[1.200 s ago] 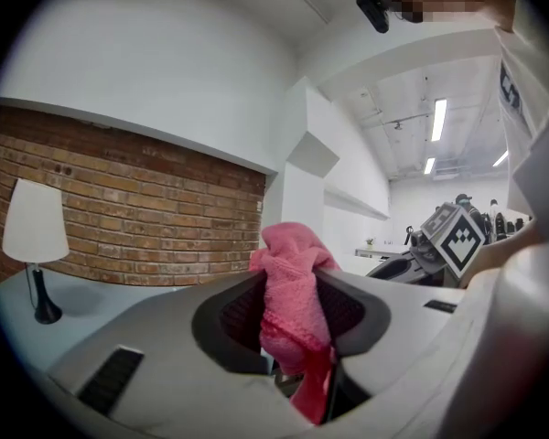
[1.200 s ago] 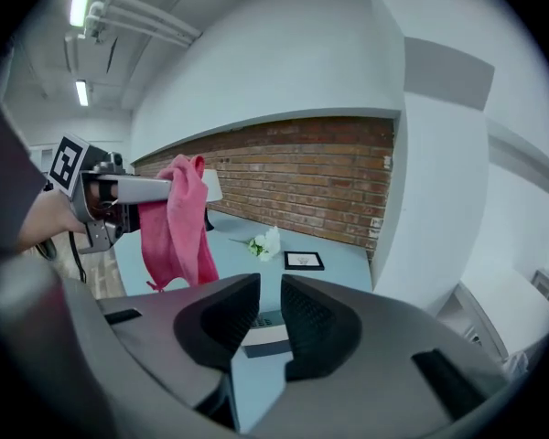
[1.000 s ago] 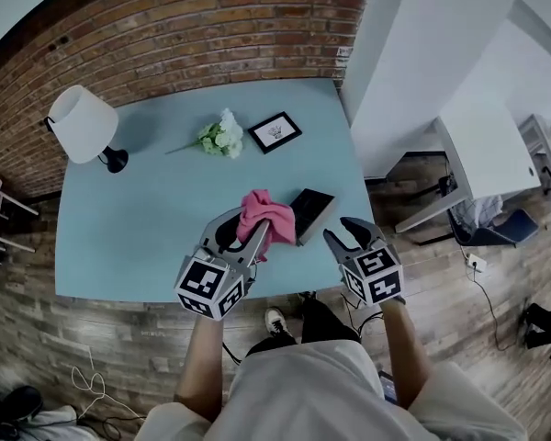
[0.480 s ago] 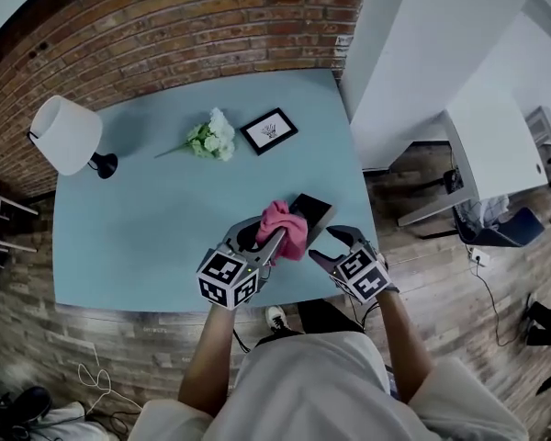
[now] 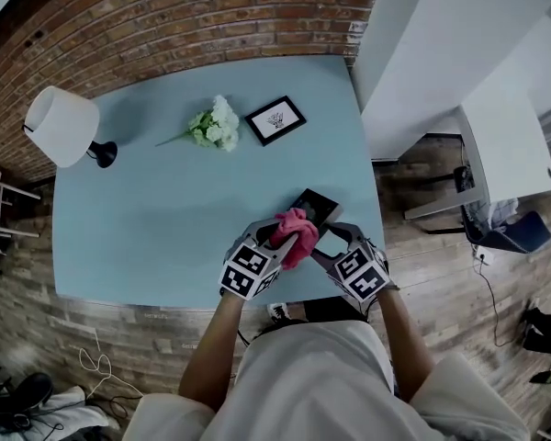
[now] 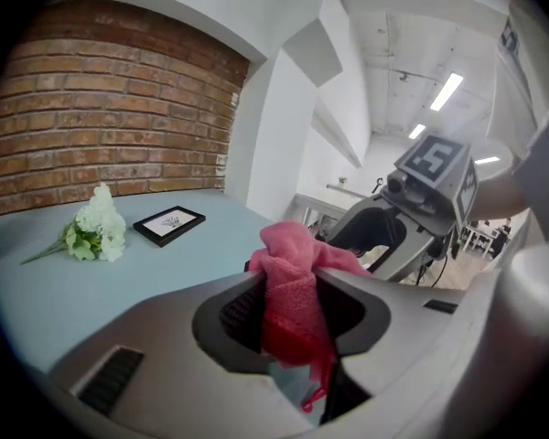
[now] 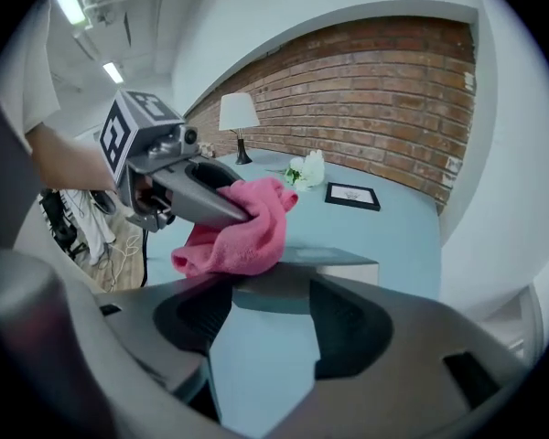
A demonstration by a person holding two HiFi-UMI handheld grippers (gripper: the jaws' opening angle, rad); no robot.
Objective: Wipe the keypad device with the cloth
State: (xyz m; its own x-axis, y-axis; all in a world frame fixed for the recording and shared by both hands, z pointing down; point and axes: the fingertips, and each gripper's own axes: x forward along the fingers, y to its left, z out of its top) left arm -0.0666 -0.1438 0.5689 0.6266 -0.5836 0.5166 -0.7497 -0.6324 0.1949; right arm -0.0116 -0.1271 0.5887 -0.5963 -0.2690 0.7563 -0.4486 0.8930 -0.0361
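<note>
Pink cloth (image 5: 296, 235) is bunched and pinched between the closed jaws of the left gripper (image 5: 283, 240), with a loose end hanging down behind the tips in the left gripper view. The cloth touches the top of the keypad device (image 5: 314, 208) at its near left end. The device is a dark flat box that lies at an angle on the near right part of the blue desk (image 5: 165, 219), close to the near edge.

The right gripper (image 5: 332, 239) comes in from the near right, and its jaws have just been opening; they now stand wide apart. In the right gripper view the near end of the device sits at the tips. I cannot tell whether it lies between them or just beyond, but the pads press on nothing and bare desk shows between them.

Further away on the desk lie a bunch of white flowers (image 5: 213, 125) and, just to its right, a small black picture frame (image 5: 275, 120). A white lamp (image 5: 62, 127) stands at the far left corner, before a brick wall (image 5: 165, 16)
</note>
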